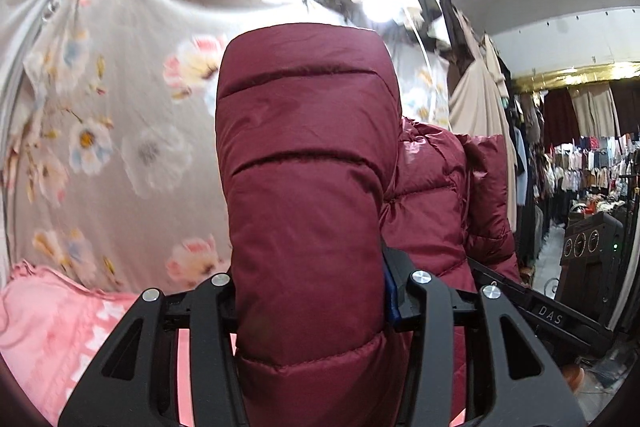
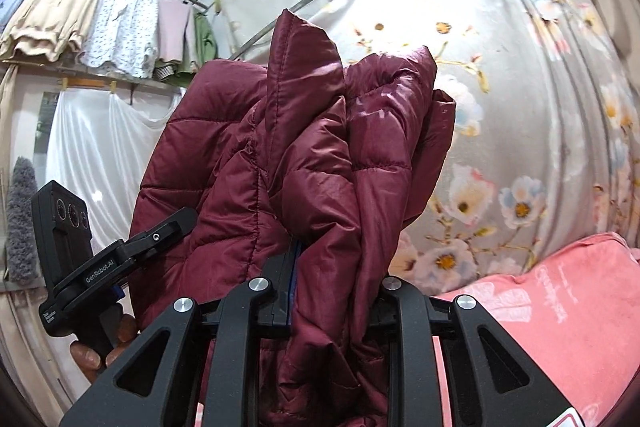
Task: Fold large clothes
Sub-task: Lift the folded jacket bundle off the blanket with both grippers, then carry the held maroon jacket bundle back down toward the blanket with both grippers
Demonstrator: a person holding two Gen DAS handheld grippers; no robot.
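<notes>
Holding the dark red padded jacket (image 1: 308, 163) up off the pink blanket (image 1: 52, 327), we have it pinched in both tools at once. Our left gripper (image 1: 312, 307) is clamped around a thick, rounded, quilted section, its jaws standing fairly wide because the padding fills the whole gap between them. Our right gripper (image 2: 332, 291) is closed more narrowly on a bunch of thinner, crumpled folds of the same jacket (image 2: 304, 155), which stands up directly ahead of its fingers. In the right wrist view we can see the left gripper (image 2: 160, 239) off to one side, gripping the jacket's edge, with a hand (image 2: 100, 347) around its handle below.

As we judge it, the fold is barely begun. The jacket hangs bunched in front of both tools, raised against the flowered sheet (image 1: 120, 131) behind it, and no tidy crease or flat panel shows anywhere. We cannot tell which part each tool holds, sleeve or hem or shoulder. What is left looks like most of the job: spreading the jacket flat on the pink blanket beneath us, bringing the sleeves in, then doubling the body over.
</notes>
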